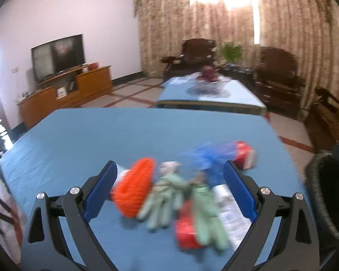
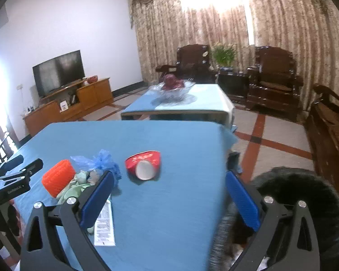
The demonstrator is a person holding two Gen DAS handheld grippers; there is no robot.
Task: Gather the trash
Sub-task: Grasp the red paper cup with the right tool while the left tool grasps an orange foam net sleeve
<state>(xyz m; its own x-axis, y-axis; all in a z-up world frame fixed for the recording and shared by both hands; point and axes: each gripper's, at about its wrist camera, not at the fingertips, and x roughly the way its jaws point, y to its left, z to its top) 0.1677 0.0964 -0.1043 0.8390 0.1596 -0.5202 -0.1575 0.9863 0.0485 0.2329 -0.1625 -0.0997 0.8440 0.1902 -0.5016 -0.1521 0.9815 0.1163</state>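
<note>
- left tool (image 1: 169, 192) spread wide, nothing between its fingers; i read it as hovering over the trash pile on the blue worktop (image 1: 101, 135).
- directly ahead of it: orange knit piece (image 1: 133, 189) by the left finger, pale green gloves (image 1: 167, 201), a red wrapper (image 1: 185, 228) and a white printed packet (image 1: 232, 214) toward the right finger. view is blurred.
- right tool (image 2: 169, 194) also spread, empty; crushed red paper cup (image 2: 144, 164) lies ahead, slightly left, its white base toward the camera.
- blue plastic bag (image 2: 101, 160) sits between cup and pile.
- dark woven bin (image 2: 305, 201) stands off the worktop's right edge, nearer the right tool; contents too dark to tell.
- judgement: left takes the pile, right takes the cup.
</note>
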